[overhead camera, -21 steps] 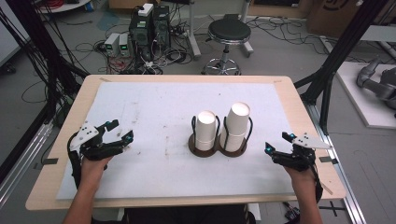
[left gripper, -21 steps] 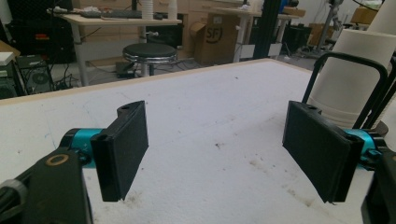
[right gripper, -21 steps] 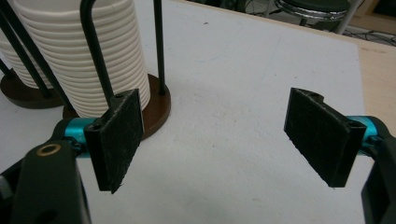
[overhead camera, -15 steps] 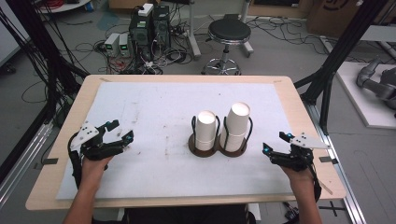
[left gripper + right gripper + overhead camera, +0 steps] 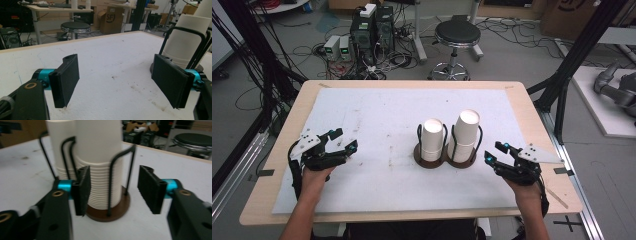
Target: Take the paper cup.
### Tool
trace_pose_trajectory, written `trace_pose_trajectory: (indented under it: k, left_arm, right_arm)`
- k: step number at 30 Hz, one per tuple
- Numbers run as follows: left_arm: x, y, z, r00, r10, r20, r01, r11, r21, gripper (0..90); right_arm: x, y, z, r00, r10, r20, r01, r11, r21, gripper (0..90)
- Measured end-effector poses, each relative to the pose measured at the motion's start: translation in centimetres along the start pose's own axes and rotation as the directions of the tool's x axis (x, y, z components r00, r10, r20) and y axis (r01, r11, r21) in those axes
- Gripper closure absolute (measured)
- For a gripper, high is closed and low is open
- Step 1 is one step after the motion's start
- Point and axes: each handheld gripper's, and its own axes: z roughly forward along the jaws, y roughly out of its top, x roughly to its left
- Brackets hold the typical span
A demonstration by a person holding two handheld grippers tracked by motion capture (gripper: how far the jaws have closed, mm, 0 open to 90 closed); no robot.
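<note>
Right tongs (image 5: 493, 152) have neared the taller ribbed white cup stack (image 5: 466, 131).

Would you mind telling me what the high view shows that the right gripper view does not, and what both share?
High view alone: the left tool, open over bare white table cover, both forearms, and two computer towers on the floor beyond.

Right gripper view alone: the ribbed rims of the nested cups in the taller cup stack and its brown base, seen close between the right tool's own jaws.

Both: the two cup stacks in black wire holders, the open right tool, and the stool.
</note>
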Motion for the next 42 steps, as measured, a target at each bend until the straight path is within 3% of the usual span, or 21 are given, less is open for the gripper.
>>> trace_pose_trajectory:
  k: [3,4,5,8,11,12,17,18,21,23,31,39,42]
  left_arm:
    - [-0.1,0.0,0.0,1.0000,-0.001,0.003,0.001,1.0000,-0.006,22.4]
    - [-0.1,-0.1,0.0,1.0000,-0.001,0.006,0.001,1.0000,-0.006,22.4]
    - [-0.1,-0.1,0.0,1.0000,-0.001,0.006,0.001,1.0000,-0.006,22.4]
    - [0.0,-0.3,0.1,1.0000,-0.001,0.004,0.001,1.0000,0.006,22.4]
    - [-0.1,-0.3,0.3,1.0000,-0.001,0.003,0.000,0.9999,0.015,22.4]
    - [-0.3,-0.3,0.4,1.0000,0.007,0.005,-0.007,0.9998,0.021,22.4]
    - [-0.7,-0.2,0.7,0.9999,0.011,0.010,-0.012,0.9996,0.026,22.4]
    - [-0.9,0.0,0.9,0.9998,0.015,0.011,-0.016,0.9995,0.026,22.4]
    - [-1.2,0.5,1.3,0.9995,0.021,0.022,-0.022,0.9992,0.032,22.4]
    - [-1.5,0.9,1.7,0.9991,0.025,0.035,-0.026,0.9991,0.035,22.4]
    - [-3.1,3.5,4.5,0.9938,0.024,0.108,-0.028,0.9990,0.033,22.4]
    - [-5.8,5.8,8.1,0.9765,0.059,0.207,-0.066,0.9974,0.028,22.4]
    - [-6.3,6.1,8.7,0.9736,0.064,0.219,-0.071,0.9971,0.028,22.4]
  right_arm:
    - [0.7,0.2,0.0,0.9995,-0.010,-0.031,0.009,1.000,-0.009,57.9]
    - [1.3,0.2,0.1,0.9962,-0.018,-0.086,0.016,1.000,-0.027,62.7]
    - [1.5,0.2,0.2,0.9938,-0.024,-0.109,0.020,0.999,-0.035,66.0]
    - [2.3,0.2,0.7,0.9877,-0.060,-0.144,0.054,0.998,-0.044,76.3]
    - [2.9,0.3,1.4,0.9845,-0.083,-0.155,0.079,0.996,-0.029,82.1]
    - [3.6,0.3,2.3,0.9819,-0.099,-0.161,0.098,0.995,-0.012,87.9]
    - [4.9,0.5,4.3,0.9789,-0.113,-0.171,0.116,0.993,0.012,90.0]
    - [5.8,0.6,5.5,0.9772,-0.113,-0.180,0.120,0.993,0.024,90.0]
    - [6.7,0.5,6.5,0.9716,-0.129,-0.198,0.138,0.990,0.031,90.0]
    - [7.4,0.5,7.0,0.9725,-0.147,-0.181,0.157,0.987,0.042,90.0]
    - [8.5,0.3,9.6,0.9809,-0.135,-0.140,0.151,0.983,0.106,90.0]
    - [9.5,-0.3,11.7,0.9842,-0.102,-0.144,0.126,0.978,0.169,90.0]
    - [9.8,-0.3,12.0,0.9861,-0.097,-0.134,0.120,0.977,0.174,90.0]
